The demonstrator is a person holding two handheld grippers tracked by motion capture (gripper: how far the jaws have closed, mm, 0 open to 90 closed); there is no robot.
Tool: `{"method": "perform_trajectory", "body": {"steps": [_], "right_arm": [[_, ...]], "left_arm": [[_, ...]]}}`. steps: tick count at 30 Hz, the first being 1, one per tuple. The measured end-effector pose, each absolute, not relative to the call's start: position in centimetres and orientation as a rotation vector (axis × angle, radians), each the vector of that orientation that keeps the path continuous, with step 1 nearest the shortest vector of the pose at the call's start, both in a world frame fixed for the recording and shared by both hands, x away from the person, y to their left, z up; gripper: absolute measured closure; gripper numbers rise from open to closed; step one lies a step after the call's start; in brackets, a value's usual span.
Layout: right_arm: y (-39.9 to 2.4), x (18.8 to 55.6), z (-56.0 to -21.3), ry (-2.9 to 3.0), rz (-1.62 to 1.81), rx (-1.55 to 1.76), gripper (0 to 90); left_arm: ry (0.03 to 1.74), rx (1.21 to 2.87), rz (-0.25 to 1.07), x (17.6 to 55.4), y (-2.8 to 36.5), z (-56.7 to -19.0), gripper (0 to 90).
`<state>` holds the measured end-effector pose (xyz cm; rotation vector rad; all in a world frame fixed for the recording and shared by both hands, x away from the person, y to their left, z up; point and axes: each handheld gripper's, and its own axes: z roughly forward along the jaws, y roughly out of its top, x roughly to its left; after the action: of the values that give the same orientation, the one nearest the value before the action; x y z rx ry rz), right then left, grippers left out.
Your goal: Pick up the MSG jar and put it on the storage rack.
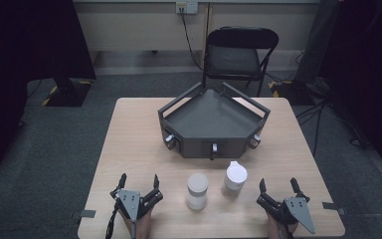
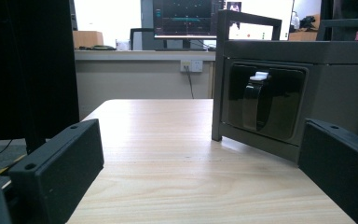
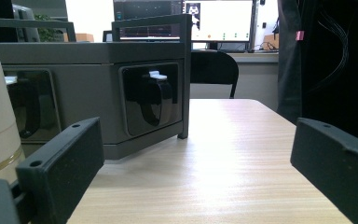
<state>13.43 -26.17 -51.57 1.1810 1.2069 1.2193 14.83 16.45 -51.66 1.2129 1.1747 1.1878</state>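
Both tools rest wide and empty at the worktop's (image 1: 129, 134) near edge: left tool (image 1: 139, 180), right tool (image 1: 278, 184). Two upright cups stand between them (grey cup (image 1: 197, 190), white cup (image 1: 235, 179)); your right tool is nearer the white one.

High view looks down; both tong views face the grey tray (image 1: 214, 119) low.

Two cups (image 1: 197, 190) before tray (image 1: 179, 112), between grippers (image 1: 139, 181).

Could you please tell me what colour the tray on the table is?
Dark grey; the tray shows best in the high view.
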Motion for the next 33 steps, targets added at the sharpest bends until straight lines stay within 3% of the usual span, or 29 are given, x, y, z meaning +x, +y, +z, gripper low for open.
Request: {"method": "perform_trajectory", "body": {"steps": [33], "right_arm": [[-25.73,13.43,-51.58,1.189,1.2,1.192,1.1]], "left_arm": [[1.184,1.208,1.199,14.83,16.15,-51.66,0.0]]}}
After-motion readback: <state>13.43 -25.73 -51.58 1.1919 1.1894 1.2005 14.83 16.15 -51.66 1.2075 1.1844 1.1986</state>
